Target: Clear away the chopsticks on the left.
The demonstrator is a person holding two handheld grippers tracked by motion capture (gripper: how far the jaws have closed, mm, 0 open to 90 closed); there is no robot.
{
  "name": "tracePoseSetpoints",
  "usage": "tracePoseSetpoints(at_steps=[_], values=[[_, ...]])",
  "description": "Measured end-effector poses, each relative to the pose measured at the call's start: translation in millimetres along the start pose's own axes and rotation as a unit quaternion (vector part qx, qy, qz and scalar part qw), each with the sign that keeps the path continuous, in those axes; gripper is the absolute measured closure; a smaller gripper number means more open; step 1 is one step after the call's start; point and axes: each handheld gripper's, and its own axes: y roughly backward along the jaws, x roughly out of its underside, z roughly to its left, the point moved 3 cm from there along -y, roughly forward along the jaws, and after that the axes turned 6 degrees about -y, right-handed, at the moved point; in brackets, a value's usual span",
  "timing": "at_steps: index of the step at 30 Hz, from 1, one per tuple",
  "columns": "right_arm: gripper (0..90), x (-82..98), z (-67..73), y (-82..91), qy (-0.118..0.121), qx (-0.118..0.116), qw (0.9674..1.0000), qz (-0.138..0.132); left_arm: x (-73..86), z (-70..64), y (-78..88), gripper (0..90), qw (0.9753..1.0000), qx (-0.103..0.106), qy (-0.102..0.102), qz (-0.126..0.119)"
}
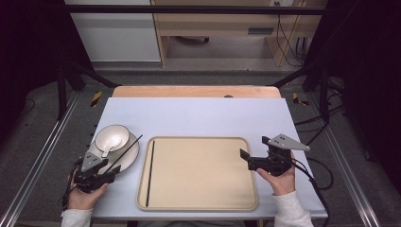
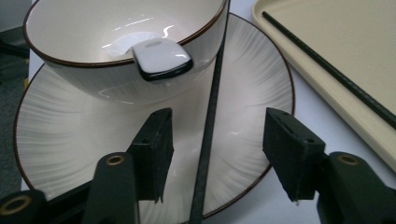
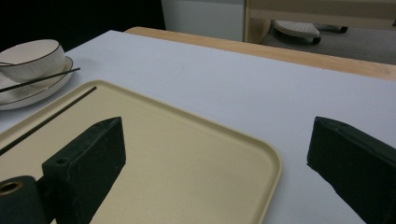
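Note:
A black chopstick [image 2: 210, 121] lies slanted across a white ribbed plate [image 2: 70, 135], and my left gripper [image 2: 217, 140] straddles it. The jaws are open, with a gap between each pad and the stick. On the plate stands a white bowl [image 2: 126, 28] with a white spoon [image 2: 161, 58] resting in it. From the high view the left gripper [image 1: 108, 174] sits at the plate's [image 1: 128, 160] near edge. A second chopstick [image 1: 150, 172] lies along the left side of the beige tray [image 1: 198, 175]. My right gripper [image 1: 246, 158] hovers open over the tray's right edge, holding nothing.
The tray [image 3: 163, 149] rests on a pale table top [image 1: 198, 116], with a wooden strip along the far edge. Bowl [image 3: 30, 58] and plate [image 3: 28, 95] stand just left of the tray. Dark frame posts flank the table.

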Motion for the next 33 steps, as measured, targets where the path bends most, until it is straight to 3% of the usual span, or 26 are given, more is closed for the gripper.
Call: tracePoseSetpoints(at_steps=[8, 19, 33], values=[[4.6, 0.8, -0.1, -2.0, 0.001, -0.001, 1.0, 0.003, -0.9, 8.4, -6.3, 60.3, 0.9999, -0.009, 0.002, 0.012], [4.6, 1.3, -0.4, -2.6, 0.002, 0.0, 1.0, 0.006, -0.7, 6.6, -10.5, 78.6, 0.9997, 0.008, -0.004, 0.022], [4.6, 1.9, 0.0, -3.4, 0.002, 0.0, 1.0, 0.008, -3.9, -2.6, -10.5, 85.2, 0.9996, 0.018, -0.004, 0.022]])
